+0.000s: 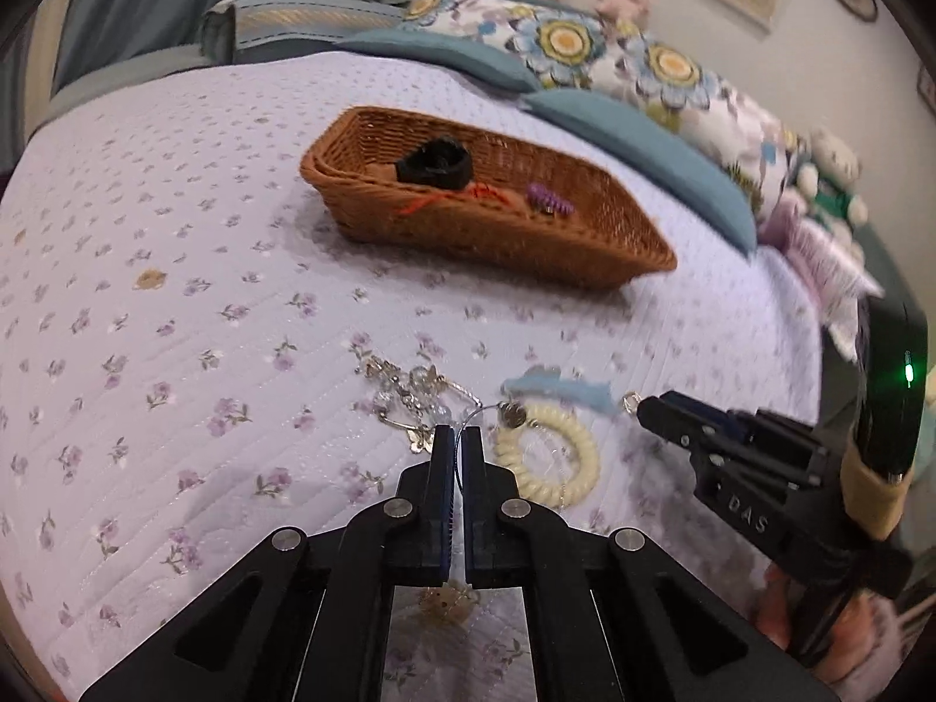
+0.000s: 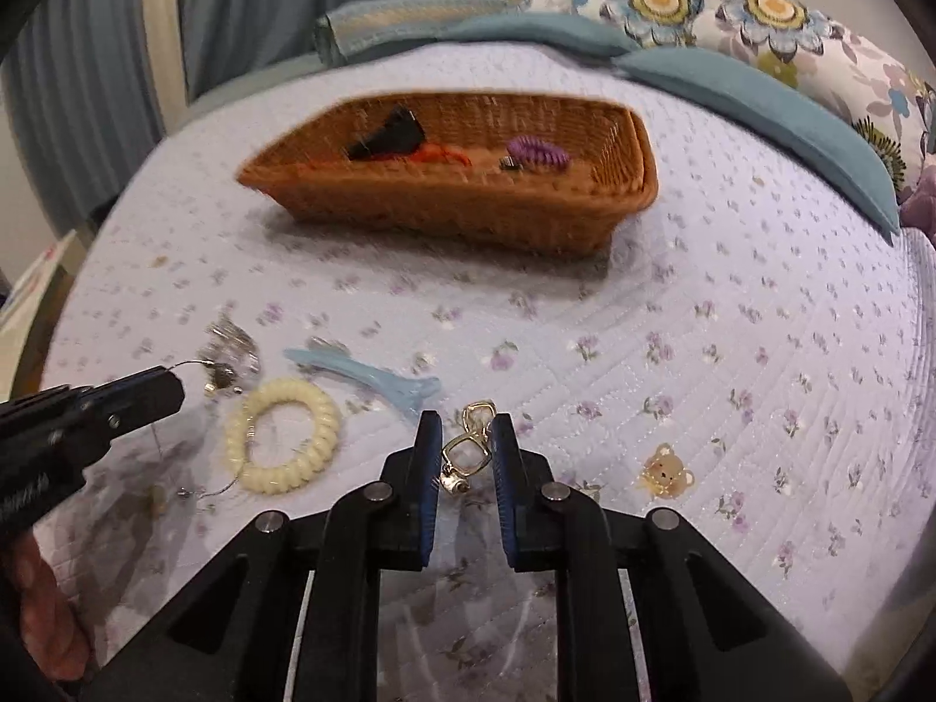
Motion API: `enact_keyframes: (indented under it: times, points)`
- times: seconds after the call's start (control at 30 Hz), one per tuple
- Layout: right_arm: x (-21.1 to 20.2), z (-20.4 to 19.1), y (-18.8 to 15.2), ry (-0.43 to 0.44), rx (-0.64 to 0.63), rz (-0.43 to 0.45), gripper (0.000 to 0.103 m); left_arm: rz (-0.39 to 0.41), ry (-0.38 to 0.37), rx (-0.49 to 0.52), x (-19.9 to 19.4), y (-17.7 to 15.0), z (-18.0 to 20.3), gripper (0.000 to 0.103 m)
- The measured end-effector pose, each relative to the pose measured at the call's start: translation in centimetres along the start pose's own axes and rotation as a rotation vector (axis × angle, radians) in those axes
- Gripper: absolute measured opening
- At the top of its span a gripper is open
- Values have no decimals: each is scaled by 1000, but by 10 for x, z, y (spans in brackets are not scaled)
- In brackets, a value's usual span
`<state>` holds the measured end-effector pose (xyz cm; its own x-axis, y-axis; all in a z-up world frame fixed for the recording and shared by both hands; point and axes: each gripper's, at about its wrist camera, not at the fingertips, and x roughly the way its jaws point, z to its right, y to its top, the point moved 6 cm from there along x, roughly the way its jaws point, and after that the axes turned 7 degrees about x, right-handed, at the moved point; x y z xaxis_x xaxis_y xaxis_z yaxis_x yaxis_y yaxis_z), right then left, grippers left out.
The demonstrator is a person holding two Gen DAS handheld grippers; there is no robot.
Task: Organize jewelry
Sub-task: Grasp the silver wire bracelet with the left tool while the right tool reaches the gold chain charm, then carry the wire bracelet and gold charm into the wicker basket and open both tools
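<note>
My left gripper [image 1: 459,433] is shut on a thin silver wire that runs to a tangle of silver jewelry [image 1: 409,392] on the floral bedspread; in the right wrist view the left gripper [image 2: 175,389] comes in from the left with the wire at its tip. My right gripper [image 2: 466,416] has its pads against a small gold clasp charm [image 2: 462,456], whose gold ring pokes out past the fingertips. A cream spiral hair tie [image 1: 550,456] and a light blue hair clip [image 2: 374,377] lie between the two grippers. The wicker basket [image 1: 585,245] sits further back.
The basket [image 2: 444,205] holds a black item [image 2: 389,137], an orange-red piece [image 2: 439,155] and a purple clip [image 2: 535,152]. A gold bear charm [image 2: 667,471] lies to the right of my right gripper. Teal and floral pillows [image 1: 614,52] line the far edge of the bed.
</note>
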<state>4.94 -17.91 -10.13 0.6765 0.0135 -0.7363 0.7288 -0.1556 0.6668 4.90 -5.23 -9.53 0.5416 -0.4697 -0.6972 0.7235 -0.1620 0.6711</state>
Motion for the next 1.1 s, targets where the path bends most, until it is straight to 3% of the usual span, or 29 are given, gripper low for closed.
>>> enact_keyframes:
  times: [0.47, 0.6, 0.67, 0.73, 0.77, 0.9, 1.0, 1.1]
  points:
    - [-12, -2, 2, 28, -1, 40, 19, 45, -91, -58, -18, 7, 0, 1]
    - [-10, -2, 3, 33, 7, 32, 19, -4, -134, -37, -23, 0, 4, 2]
    - [-9, -1, 3, 34, 16, 28, 19, -41, -139, -24, -20, -5, 8, 11]
    - [-8, 1, 3, 37, 26, 23, 19, -65, -104, -2, -12, -9, 12, 45]
    - [-8, 2, 3, 39, 28, 23, 19, -80, -79, -3, -7, -10, 11, 50]
    - [-9, 2, 4, 45, 35, 24, 19, -165, -20, -1, 18, -18, 10, 49]
    - [-8, 5, 4, 52, 47, 19, 19, -169, 15, 9, 25, -15, 9, 36]
    - [-8, 6, 5, 61, 56, 15, 19, -175, 23, 14, 30, -11, 11, 35]
